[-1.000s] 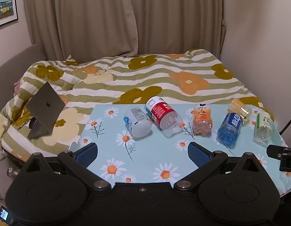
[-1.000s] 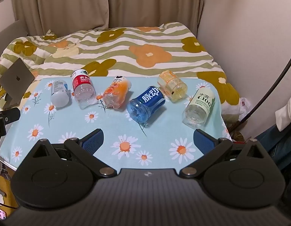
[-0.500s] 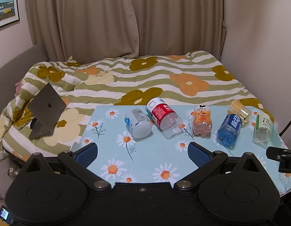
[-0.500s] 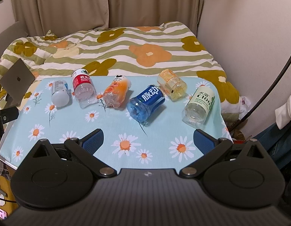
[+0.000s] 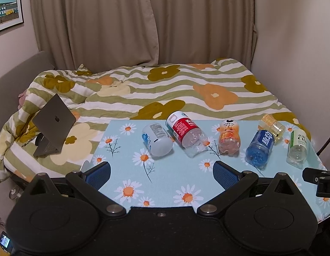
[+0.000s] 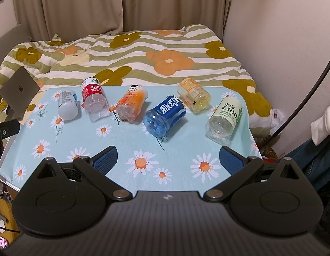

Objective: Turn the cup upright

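Several cut-bottle cups lie on their sides in a row on the daisy-print table point(image 5: 165, 183) point(image 6: 122, 149): a white one point(image 5: 157, 139) point(image 6: 67, 104), a red-label one point(image 5: 186, 131) point(image 6: 94, 101), an orange one point(image 5: 228, 137) point(image 6: 131, 104), a blue one point(image 5: 259, 147) point(image 6: 165, 114), a yellow one point(image 5: 272, 127) point(image 6: 193, 96) and a green-label one point(image 5: 297, 146) point(image 6: 225, 118). My left gripper point(image 5: 161, 171) is open and empty, near the front edge, short of the white and red cups. My right gripper point(image 6: 168, 159) is open and empty, short of the blue cup.
A bed with a striped flower duvet point(image 5: 165, 89) lies behind the table. An open laptop point(image 5: 53, 123) point(image 6: 17, 91) stands on the bed at left. A wall point(image 6: 282, 42) runs along the right. A dark cable point(image 6: 310, 91) hangs at the right.
Both grippers have drawn back and risen slightly, so the cups look a little smaller and farther. Nothing on the table has moved.
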Demonstrator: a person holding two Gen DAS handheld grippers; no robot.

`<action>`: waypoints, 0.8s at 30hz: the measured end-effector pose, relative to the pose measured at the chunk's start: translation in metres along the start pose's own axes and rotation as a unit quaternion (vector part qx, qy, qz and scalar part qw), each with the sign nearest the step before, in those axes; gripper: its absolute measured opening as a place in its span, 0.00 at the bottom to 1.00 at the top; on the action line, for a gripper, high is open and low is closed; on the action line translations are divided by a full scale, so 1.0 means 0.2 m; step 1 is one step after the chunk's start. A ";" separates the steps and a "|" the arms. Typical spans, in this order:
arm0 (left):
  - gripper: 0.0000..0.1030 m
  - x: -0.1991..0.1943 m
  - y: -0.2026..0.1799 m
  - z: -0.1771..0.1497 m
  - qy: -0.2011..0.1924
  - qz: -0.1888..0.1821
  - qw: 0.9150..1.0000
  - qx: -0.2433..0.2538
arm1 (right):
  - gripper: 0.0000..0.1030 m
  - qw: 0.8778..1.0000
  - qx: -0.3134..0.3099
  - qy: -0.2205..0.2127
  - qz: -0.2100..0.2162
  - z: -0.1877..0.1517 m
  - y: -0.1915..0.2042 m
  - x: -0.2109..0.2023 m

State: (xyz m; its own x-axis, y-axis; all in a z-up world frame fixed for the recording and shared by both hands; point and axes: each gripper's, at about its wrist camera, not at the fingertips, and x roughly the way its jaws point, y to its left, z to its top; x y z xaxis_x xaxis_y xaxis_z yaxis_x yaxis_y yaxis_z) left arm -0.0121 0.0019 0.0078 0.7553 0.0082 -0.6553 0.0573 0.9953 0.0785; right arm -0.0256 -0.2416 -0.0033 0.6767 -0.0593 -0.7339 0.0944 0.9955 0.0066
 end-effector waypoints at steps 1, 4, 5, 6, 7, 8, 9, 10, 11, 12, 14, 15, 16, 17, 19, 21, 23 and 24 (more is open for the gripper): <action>1.00 0.00 0.00 0.00 0.000 0.000 1.000 0.000 | 1.00 1.000 0.000 0.000 0.000 0.00 0.00 0.00; 1.00 0.00 0.00 0.00 0.000 0.000 1.000 0.000 | 1.00 1.000 0.001 0.000 0.000 0.00 0.00 0.00; 1.00 0.00 0.00 0.00 0.000 0.000 1.000 0.000 | 1.00 1.000 0.001 0.000 0.000 0.00 0.00 0.00; 1.00 0.00 0.00 0.00 0.000 0.000 1.000 0.000 | 1.00 1.000 0.001 0.000 0.000 0.00 0.00 0.00; 1.00 0.00 0.00 0.00 0.000 0.000 1.000 0.000 | 1.00 1.000 0.001 0.000 0.000 0.00 0.00 0.00; 1.00 0.00 0.00 0.00 0.000 0.000 1.000 0.000 | 1.00 1.000 0.001 0.000 0.000 0.00 0.00 0.00; 1.00 0.00 0.00 0.00 0.000 -0.001 1.000 0.000 | 1.00 1.000 0.001 0.000 0.000 0.00 0.00 0.00; 1.00 0.00 0.00 0.00 0.000 -0.001 1.000 0.000 | 1.00 1.000 0.001 0.000 0.000 0.00 0.00 0.00; 1.00 0.00 0.00 0.00 0.001 -0.001 1.000 0.000 | 1.00 1.000 0.001 0.000 0.000 -0.01 0.00 0.00; 1.00 0.00 0.00 0.00 0.001 -0.001 1.000 0.000 | 1.00 1.000 0.001 0.000 0.001 0.00 0.00 0.00; 1.00 0.00 0.00 0.00 0.001 0.000 1.000 0.000 | 1.00 1.000 0.001 0.000 0.001 0.00 0.00 0.00; 1.00 0.00 0.00 0.00 0.001 0.000 1.000 -0.001 | 1.00 1.000 0.001 0.000 0.001 0.00 0.00 0.00; 1.00 0.00 0.00 0.00 0.001 0.000 1.000 -0.001 | 1.00 1.000 0.001 0.000 0.001 0.00 0.00 0.00; 1.00 0.00 0.00 0.00 0.001 0.000 1.000 -0.001 | 1.00 1.000 0.001 0.000 0.001 -0.01 0.00 0.00; 1.00 -0.01 0.00 -0.01 0.000 0.001 1.000 -0.001 | 1.00 1.000 0.001 0.000 0.001 0.00 0.00 0.00; 1.00 -0.01 0.00 -0.01 0.000 0.001 1.000 -0.001 | 1.00 1.000 0.001 0.000 0.001 -0.01 0.00 0.00; 1.00 -0.01 0.00 -0.01 0.000 0.001 1.000 -0.001 | 1.00 1.000 0.002 0.000 0.001 -0.01 0.00 0.00; 1.00 -0.01 0.00 -0.01 0.000 0.001 1.000 -0.001 | 1.00 1.000 0.002 0.000 0.001 -0.01 0.00 0.00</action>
State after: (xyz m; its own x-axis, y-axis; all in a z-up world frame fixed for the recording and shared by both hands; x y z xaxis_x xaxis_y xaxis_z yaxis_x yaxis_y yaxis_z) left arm -0.0146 0.0028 0.0071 0.7553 0.0102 -0.6553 0.0542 0.9955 0.0779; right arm -0.0274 -0.2413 -0.0039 0.6772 -0.0572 -0.7336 0.0954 0.9954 0.0104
